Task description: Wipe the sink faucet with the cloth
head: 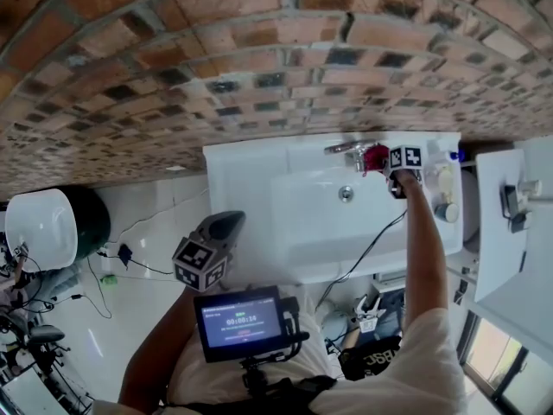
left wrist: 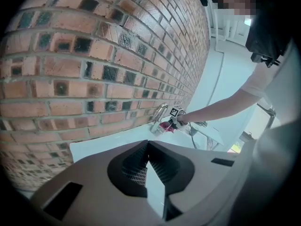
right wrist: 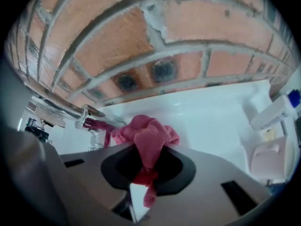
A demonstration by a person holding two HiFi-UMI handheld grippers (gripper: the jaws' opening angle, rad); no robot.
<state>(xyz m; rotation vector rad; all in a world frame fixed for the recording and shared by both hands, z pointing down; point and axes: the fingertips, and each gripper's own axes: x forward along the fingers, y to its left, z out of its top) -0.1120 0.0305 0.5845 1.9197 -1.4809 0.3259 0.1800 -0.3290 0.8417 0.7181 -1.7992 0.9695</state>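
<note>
Shows the left hand-held gripper [left wrist: 155, 188] with jaws pressed together, nothing between them. Beyond, under a brick wall [left wrist: 70, 55], takes in a white sink [left wrist: 113, 144] with a metal faucet [left wrist: 159, 116]. There, catches the right hand-held gripper [left wrist: 171, 122] on an outstretched arm [left wrist: 221, 105], holding a red cloth [left wrist: 165, 125] right beside the faucet.

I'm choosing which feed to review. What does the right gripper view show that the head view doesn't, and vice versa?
Only the right gripper view: the right gripper, jaws shut on the red cloth. Only the head view: the left gripper held apart from the faucet, the drain, a timer screen. Both: faucet, cloth, white sink, brick wall.
</note>
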